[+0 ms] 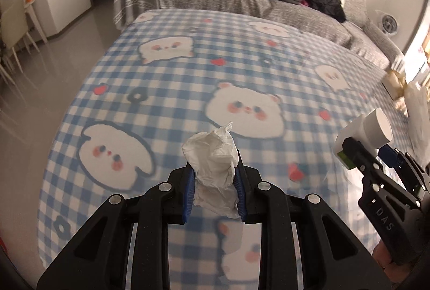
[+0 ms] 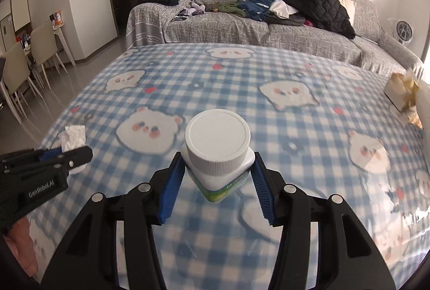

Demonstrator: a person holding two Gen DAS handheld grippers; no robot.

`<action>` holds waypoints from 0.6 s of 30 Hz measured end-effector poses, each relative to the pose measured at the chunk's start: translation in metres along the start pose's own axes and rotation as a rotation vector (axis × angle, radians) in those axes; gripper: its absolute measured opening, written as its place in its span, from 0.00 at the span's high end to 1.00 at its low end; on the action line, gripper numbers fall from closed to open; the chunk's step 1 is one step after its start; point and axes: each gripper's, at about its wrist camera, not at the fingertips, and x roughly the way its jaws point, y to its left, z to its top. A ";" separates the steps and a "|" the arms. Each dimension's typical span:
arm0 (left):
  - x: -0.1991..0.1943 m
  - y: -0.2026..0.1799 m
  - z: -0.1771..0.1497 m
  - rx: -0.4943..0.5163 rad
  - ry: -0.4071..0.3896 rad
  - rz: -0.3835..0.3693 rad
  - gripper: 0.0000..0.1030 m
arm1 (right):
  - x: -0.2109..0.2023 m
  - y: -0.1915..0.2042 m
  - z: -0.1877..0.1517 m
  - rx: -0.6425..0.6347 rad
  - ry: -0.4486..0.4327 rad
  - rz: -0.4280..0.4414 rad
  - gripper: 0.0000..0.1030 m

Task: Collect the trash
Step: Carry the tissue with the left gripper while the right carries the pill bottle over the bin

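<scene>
Left gripper (image 1: 215, 171): clamped narrow on a crumpled tissue (image 1: 213, 155), blue pads (image 1: 189, 188) pressed to both sides. Tissue upright, long axis along the fingers, ragged tip pointing away from the camera, lower end partly hidden between the pads. Held above the checked tablecloth (image 1: 166, 80).

Right gripper (image 2: 219, 169): closed on a white bottle (image 2: 217, 153), pads (image 2: 172, 182) against its shoulders. Cap facing the camera and up, body pointing down and away, so most of the body hidden behind the cap; only a corner of green label visible, print unreadable. Raised clear of the cloth.

At the far right edge, a tan box (image 2: 397, 91) and something pale beside it, both cut off and blurred. Beyond the table, a grey sofa (image 2: 268, 32) heaped with clothes (image 2: 317, 5).
</scene>
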 end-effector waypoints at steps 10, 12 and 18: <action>-0.032 -0.030 -0.037 0.061 -0.015 -0.031 0.76 | -0.056 -0.026 -0.051 0.053 0.002 -0.031 0.53; -0.038 -0.032 -0.045 0.065 -0.016 -0.032 0.76 | -0.067 -0.027 -0.060 0.053 0.001 -0.039 0.53; -0.056 -0.039 -0.074 0.082 -0.009 -0.046 0.76 | -0.103 -0.029 -0.086 0.025 -0.004 -0.065 0.53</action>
